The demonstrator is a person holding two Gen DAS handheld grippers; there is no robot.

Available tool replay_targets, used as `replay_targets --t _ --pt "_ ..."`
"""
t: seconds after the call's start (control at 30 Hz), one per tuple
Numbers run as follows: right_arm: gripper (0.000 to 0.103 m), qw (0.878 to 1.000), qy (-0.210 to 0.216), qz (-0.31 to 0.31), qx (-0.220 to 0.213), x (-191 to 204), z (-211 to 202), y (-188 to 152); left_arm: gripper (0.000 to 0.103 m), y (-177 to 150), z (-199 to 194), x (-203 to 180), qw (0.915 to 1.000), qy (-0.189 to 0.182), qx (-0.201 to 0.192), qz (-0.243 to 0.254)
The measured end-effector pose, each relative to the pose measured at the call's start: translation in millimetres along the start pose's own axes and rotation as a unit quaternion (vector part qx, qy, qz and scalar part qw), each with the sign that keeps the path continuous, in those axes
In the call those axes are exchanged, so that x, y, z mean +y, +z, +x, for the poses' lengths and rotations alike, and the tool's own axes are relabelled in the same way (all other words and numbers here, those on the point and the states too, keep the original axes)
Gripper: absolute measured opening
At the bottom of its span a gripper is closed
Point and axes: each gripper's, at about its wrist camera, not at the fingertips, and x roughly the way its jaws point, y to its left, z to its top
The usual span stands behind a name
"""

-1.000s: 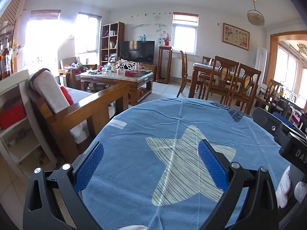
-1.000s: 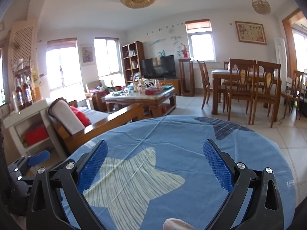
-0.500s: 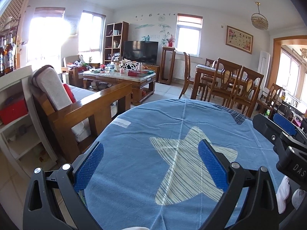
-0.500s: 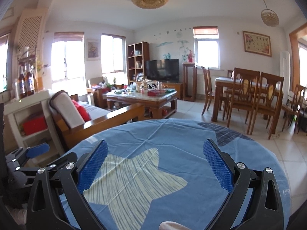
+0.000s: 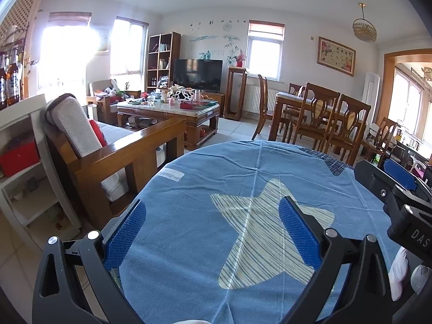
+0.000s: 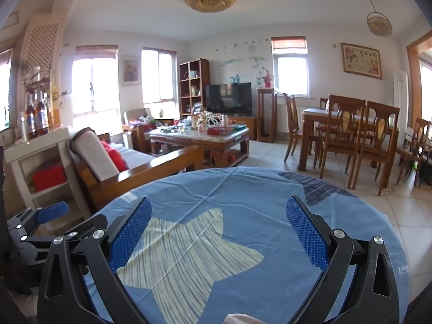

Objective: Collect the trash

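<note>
Bright daylight from the far-left windows (image 5: 67,54), blown-out glare there, sharp focus through the room, strong fisheye bending at the edges, dark vignette in the corners, soft shadows under the dining chairs (image 6: 359,145).

Black grippers w/ blue textured fingers (image 5: 298,232), silver screws.

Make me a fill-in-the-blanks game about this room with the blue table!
1. The shape on the blue tablecloth is a pale striped ____.
2. The fingers of the left gripper and the right gripper are spread ____, holding nothing.
3. The cushion on the wooden sofa is coloured ____.
4. The screen of the television is ____, showing no picture.

Missing words: star; open; red; dark
</note>
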Motion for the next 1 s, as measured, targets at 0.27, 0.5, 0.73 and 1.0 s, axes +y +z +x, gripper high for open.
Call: replay_targets --t 0.27,0.5,0.73,1.0 --pt "0.098 1.000 0.000 -0.001 0.000 -1.0 0.7 1.3 0.098 0.2 -0.6 1.1 1.0000 0.002 0.000 0.000" --pt "0.098 1.000 0.000 -0.001 0.000 -1.4 0.5 1.8 0.098 0.6 0.1 2.3 1.0000 0.002 0.001 0.001" --pt "0.098 1.000 0.000 -0.001 0.001 -1.8 0.4 2.2 0.098 1.2 -0.4 5.3 1.0000 0.002 0.004 0.001" --pt "0.098 1.000 0.000 -0.001 0.001 -2.2 0.4 2.8 0.098 1.8 2.1 7.2 1.0000 0.002 0.006 0.002"
